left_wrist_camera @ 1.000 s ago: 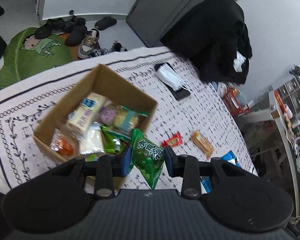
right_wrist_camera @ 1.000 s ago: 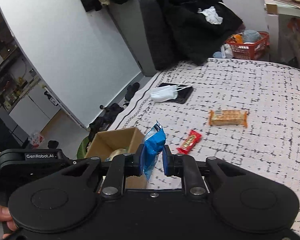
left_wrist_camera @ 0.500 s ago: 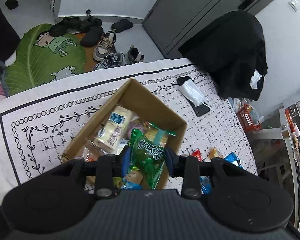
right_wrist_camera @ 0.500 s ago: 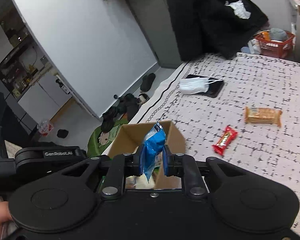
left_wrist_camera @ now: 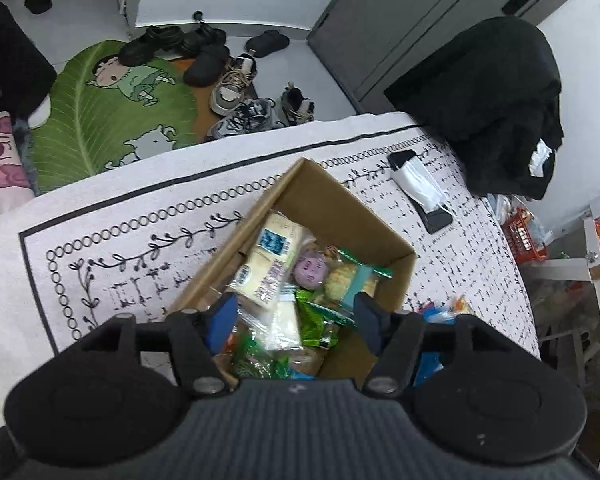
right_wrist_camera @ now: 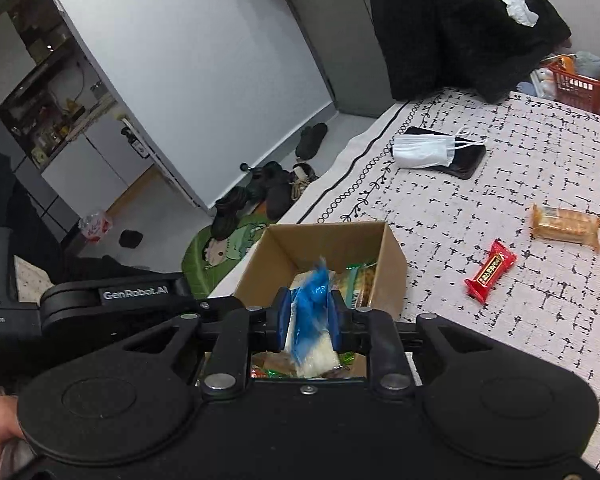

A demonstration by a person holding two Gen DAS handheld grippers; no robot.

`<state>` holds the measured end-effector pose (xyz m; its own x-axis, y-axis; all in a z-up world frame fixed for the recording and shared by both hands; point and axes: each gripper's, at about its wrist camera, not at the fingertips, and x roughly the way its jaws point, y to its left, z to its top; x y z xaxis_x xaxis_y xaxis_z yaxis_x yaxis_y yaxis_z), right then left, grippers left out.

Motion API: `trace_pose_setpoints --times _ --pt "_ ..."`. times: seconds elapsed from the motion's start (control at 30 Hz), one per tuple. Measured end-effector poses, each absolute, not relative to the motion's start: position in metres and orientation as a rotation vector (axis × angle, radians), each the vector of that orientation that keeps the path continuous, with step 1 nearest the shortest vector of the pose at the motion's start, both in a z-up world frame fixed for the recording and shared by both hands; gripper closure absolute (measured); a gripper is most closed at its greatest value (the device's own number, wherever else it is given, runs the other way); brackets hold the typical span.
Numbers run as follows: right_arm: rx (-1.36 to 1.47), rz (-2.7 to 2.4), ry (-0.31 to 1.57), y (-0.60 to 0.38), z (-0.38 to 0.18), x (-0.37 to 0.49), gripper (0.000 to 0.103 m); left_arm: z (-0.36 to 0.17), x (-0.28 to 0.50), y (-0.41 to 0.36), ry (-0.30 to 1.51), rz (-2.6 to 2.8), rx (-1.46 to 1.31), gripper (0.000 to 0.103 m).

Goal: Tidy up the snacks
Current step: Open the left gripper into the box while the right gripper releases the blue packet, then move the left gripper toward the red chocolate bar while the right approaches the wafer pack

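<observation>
Over the cardboard box [right_wrist_camera: 328,240], your right hand-held gripper [right_wrist_camera: 310,316] has the blue snack packet [right_wrist_camera: 310,304] between its pads, its jaws just beginning to part; the packet is blurred, so whether the pads are pressing on it at this instant is hard to say. Let it fall from low down, centred over the opening — not the near wall — so it lands among the packets already inside. It stands roughly upright, long axis vertical, its crimped top pointing up and away from you. Your left hand-held gripper [left_wrist_camera: 292,312] is opening wide above the box with nothing between its pads, the green packet [left_wrist_camera: 316,320] lying in the pile below. A red bar [right_wrist_camera: 491,271] and a biscuit pack [right_wrist_camera: 566,226] lie on the patterned surface [right_wrist_camera: 520,184] — likely next.
</observation>
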<state>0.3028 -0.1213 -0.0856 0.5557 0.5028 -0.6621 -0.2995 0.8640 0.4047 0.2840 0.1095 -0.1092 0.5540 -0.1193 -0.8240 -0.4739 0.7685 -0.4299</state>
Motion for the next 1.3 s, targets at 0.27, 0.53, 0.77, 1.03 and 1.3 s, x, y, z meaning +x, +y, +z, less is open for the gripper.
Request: trace_pose_setpoints --times 0.27,0.53,0.77,1.03,1.3 --pt "0.274 0.458 0.853 -0.137 -0.082 0.298 0.075 -0.102 0.279 0.109 0.98 0.258 -0.648 0.02" --pt "0.273 0.41 0.843 -0.167 -0.085 0.291 0.063 -0.097 0.275 0.088 1.003 0.251 -0.593 0.017" --pt "0.27 0.358 0.829 -0.201 -0.088 0.285 0.051 -0.092 0.271 0.059 1.007 0.23 -0.541 0.015" --pt "0.264 0.304 0.796 -0.244 -0.09 0.281 0.036 -0.088 0.27 0.027 1.001 0.213 -0.471 0.013" --pt "0.288 0.24 0.774 -0.29 -0.095 0.283 0.021 -0.09 0.271 -0.012 0.985 0.185 -0.403 0.006"
